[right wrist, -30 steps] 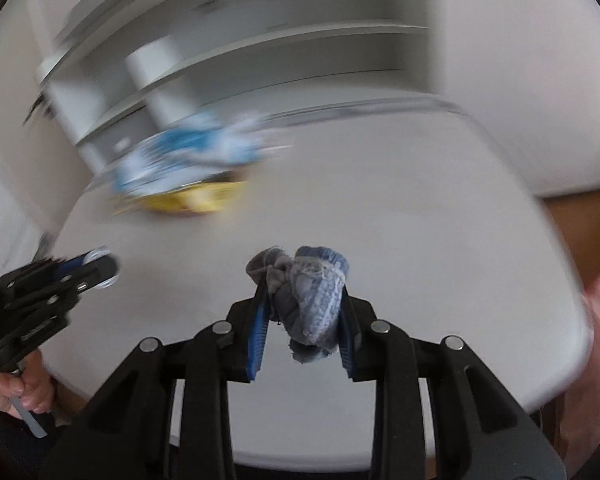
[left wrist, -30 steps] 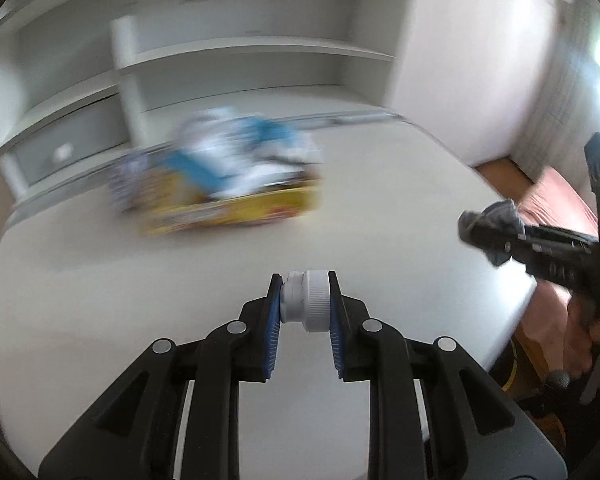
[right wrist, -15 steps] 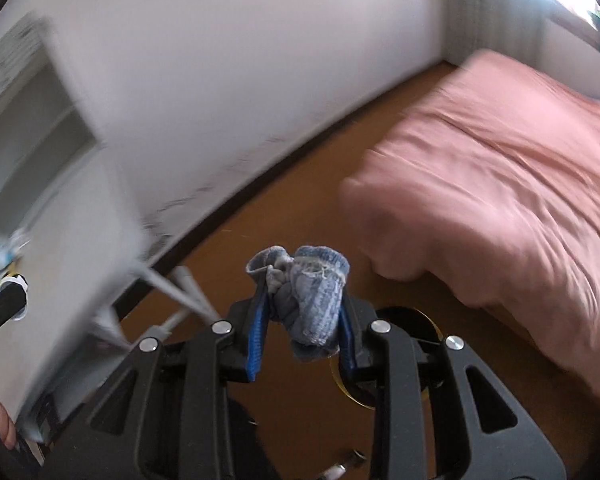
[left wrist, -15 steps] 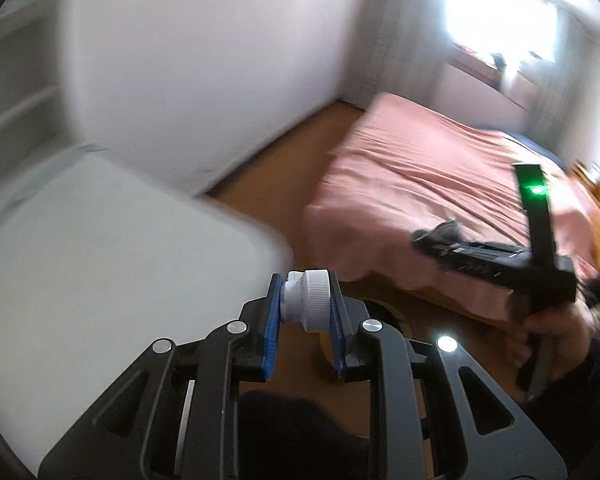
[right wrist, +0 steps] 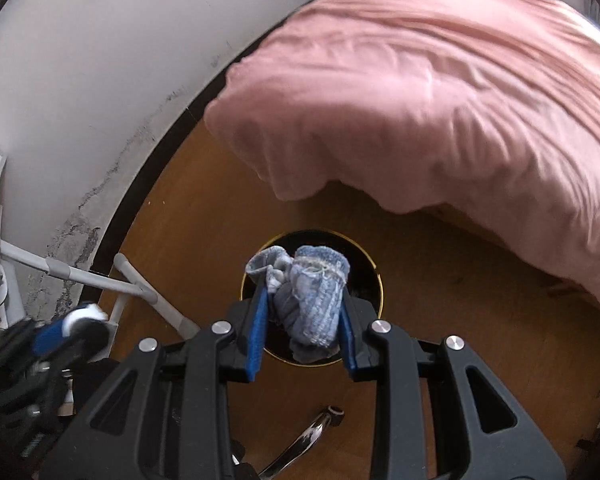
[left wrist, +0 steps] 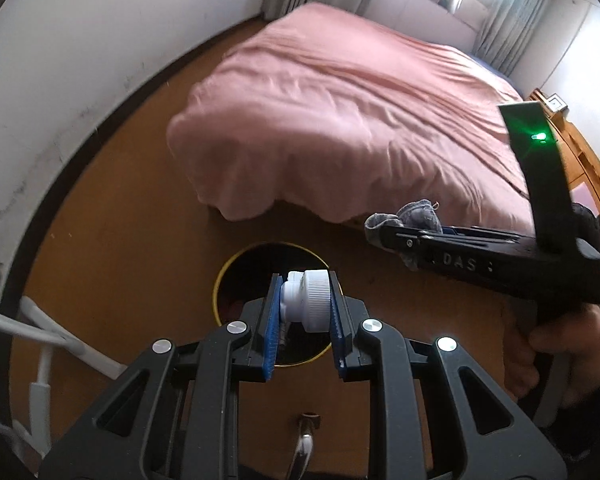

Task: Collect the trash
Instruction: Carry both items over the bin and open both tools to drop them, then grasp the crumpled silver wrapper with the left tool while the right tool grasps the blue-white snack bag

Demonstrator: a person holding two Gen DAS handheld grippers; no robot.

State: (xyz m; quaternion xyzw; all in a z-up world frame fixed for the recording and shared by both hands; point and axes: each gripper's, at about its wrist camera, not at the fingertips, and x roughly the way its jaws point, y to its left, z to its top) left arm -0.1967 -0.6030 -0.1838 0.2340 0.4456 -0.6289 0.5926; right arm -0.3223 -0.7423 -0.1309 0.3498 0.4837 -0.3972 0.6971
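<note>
Holding small white screw cap in L gripper, blue pads pinching it on both sides, jaws nearly closed. Gripping crumpled blue-grey sock in R gripper, jaws narrowly apart, pads pressing into fabric w/ sock bulging above and below. Both pointing down over round black bin w/ yellow rim sitting on brown wood floor, near pink bed. Showing white metal frame legs at left by wall. Gripping R handle w/ a hand in L view.
</note>
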